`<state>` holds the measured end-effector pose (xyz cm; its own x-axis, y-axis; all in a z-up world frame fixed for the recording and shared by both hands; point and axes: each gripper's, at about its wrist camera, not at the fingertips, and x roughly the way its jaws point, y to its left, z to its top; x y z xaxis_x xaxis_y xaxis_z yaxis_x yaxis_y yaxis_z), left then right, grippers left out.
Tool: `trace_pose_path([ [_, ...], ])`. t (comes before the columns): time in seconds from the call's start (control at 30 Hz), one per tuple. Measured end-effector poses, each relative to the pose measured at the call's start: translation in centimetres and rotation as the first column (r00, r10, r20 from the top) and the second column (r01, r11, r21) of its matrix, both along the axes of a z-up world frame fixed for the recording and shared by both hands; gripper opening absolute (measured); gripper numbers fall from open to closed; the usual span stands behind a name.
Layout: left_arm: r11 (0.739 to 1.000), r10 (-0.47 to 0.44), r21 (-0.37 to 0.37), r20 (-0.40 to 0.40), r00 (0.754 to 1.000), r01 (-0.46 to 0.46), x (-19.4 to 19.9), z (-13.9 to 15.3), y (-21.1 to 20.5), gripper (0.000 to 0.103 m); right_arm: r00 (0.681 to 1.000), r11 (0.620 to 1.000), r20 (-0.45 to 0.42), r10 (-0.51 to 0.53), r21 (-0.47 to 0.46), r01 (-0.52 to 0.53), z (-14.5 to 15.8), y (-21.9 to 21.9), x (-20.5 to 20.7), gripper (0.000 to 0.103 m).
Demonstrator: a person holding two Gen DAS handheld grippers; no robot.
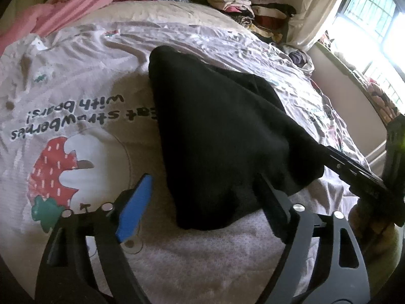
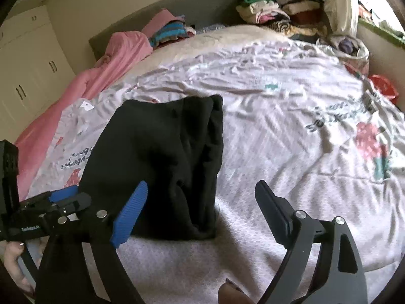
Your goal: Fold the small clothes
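A black garment [image 1: 217, 136] lies folded on the bed's printed sheet [image 1: 83, 116]; it also shows in the right wrist view [image 2: 162, 162]. My left gripper [image 1: 202, 197] is open, its blue pad [image 1: 135, 207] left of the cloth's near edge and its black finger [image 1: 273, 202] at the cloth's right side. My right gripper [image 2: 202, 202] is open and empty, its blue pad [image 2: 130, 212] over the garment's near left corner and the black finger [image 2: 272, 207] over bare sheet. The right gripper's body [image 1: 359, 174] reaches in from the right in the left wrist view.
A pink blanket [image 2: 83, 86] lies along the bed's left side. Stacks of folded clothes [image 1: 243, 0] sit at the headboard corner, and a striped pile [image 2: 167, 33] lies nearby. A window [image 1: 374, 12] is at the right. White cupboards [image 2: 27, 76] stand left.
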<state>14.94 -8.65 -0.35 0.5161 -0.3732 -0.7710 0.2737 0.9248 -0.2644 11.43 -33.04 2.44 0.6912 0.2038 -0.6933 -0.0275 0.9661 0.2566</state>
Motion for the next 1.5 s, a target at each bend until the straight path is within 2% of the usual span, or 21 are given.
trace_pose_path([
  [0.07,1.0,0.002,0.001,0.009,1.0,-0.002,-0.2,0.4,0.0,0.08,1.0,1.0,0.024,-0.008,-0.016,0.008,0.6,-0.1,-0.6,0.094],
  [0.23,1.0,0.011,0.015,0.037,0.999,-0.012,-0.8,1.4,0.0,0.094,0.998,0.999,0.058,0.001,-0.035,0.001,1.7,-0.2,-1.7,0.098],
  [0.47,0.999,0.018,0.035,0.063,0.998,-0.02,-2.0,2.3,0.3,0.094,0.994,0.998,0.11,0.004,-0.069,0.004,3.1,-0.2,-3.5,0.099],
  [0.77,0.997,0.036,0.065,0.136,0.99,-0.046,-5.3,2.9,0.5,0.094,0.98,0.984,0.201,0.01,-0.175,0.026,4.7,1.5,-7.1,0.099],
  [1.03,0.996,0.05,0.066,0.164,0.985,-0.061,-8.5,1.8,1.7,0.094,0.969,0.973,0.246,0.005,-0.223,0.052,4.0,3.3,-10.4,0.099],
  [1.33,0.993,0.064,0.083,0.178,0.982,-0.08,-11.0,0.3,3.2,0.094,0.963,0.981,0.264,-0.058,-0.162,0.103,1.9,4.4,-13.1,0.099],
  [1.5,0.993,0.06,0.09,0.177,0.982,-0.077,-11.5,-0.6,3.8,0.094,0.97,0.978,0.236,-0.052,-0.186,0.098,0.1,5.8,-14.5,0.099],
])
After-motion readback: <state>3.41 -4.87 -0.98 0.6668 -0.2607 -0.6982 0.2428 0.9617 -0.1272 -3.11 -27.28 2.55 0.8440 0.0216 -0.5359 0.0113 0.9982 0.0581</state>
